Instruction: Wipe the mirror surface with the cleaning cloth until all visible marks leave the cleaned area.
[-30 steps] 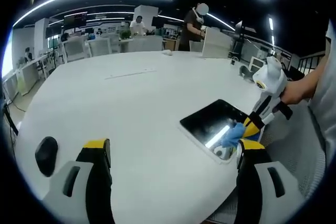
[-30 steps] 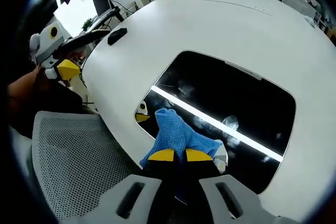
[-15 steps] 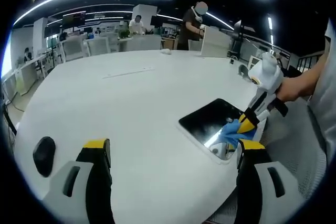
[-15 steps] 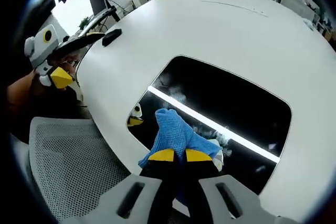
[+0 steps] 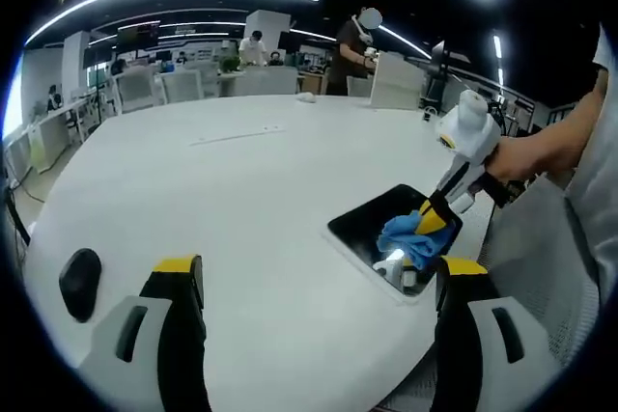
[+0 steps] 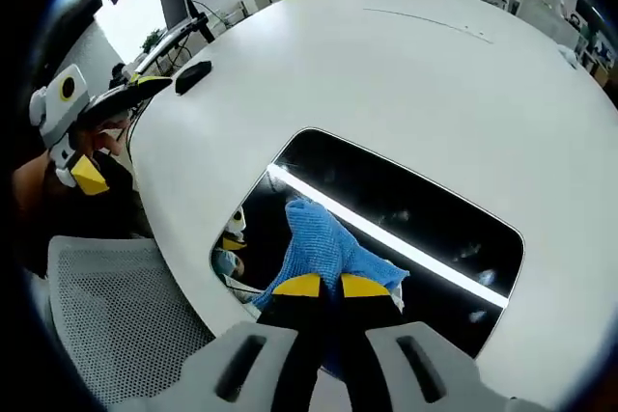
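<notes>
Nearest, the right tongs (image 6: 322,287) grip the blue cleaning cloth (image 6: 323,243), pressed on the mirror (image 6: 425,238) at the worktop (image 6: 406,74) edge — wiping looks mid-course, pale smudges remaining farther along (beyond the light reflection). The left tongs (image 5: 314,282) hang spread, holding nothing.

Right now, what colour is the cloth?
Blue cloth; clearest in the right gripper view.

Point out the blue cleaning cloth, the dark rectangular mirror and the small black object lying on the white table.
blue cleaning cloth (image 6: 323,248), right gripper view, middle of its folds
dark rectangular mirror (image 6: 435,229), right gripper view, bare glass
small black object (image 5: 79,277), left gripper view, its top
</notes>
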The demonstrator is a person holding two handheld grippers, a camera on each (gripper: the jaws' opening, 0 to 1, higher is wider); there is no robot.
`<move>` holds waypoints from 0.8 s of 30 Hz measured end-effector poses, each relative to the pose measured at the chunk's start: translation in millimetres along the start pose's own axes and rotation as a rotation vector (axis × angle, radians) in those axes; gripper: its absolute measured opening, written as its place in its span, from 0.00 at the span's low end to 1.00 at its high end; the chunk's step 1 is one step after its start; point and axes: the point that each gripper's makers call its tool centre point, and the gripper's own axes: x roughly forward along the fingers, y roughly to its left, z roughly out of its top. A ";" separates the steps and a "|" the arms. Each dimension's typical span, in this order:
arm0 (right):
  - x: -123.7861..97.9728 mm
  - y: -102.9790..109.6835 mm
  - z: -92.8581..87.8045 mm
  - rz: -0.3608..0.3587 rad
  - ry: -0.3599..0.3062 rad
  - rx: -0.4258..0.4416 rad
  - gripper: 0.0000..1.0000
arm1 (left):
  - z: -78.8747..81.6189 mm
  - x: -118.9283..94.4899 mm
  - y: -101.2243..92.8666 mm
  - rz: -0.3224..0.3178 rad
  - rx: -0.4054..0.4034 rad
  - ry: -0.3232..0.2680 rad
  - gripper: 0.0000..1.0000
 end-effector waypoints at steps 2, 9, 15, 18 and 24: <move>2.3 -3.4 4.1 0.001 -0.001 0.004 0.00 | -1.2 -0.6 -1.4 0.003 0.000 0.003 0.99; 4.7 -8.7 15.9 -0.004 0.001 -0.013 0.00 | -1.2 -4.6 -4.2 0.015 -0.015 -0.004 0.99; 7.7 -14.9 25.0 -0.006 -0.002 -0.012 0.00 | -0.7 -8.7 -4.1 0.022 -0.023 -0.004 0.99; 9.6 -18.3 30.4 0.009 -0.016 0.004 0.00 | -0.4 -8.6 -2.5 0.024 -0.031 -0.009 0.99; 13.2 -24.0 39.8 0.010 -0.017 0.002 0.00 | 3.0 -6.1 -3.1 0.023 -0.029 -0.009 0.99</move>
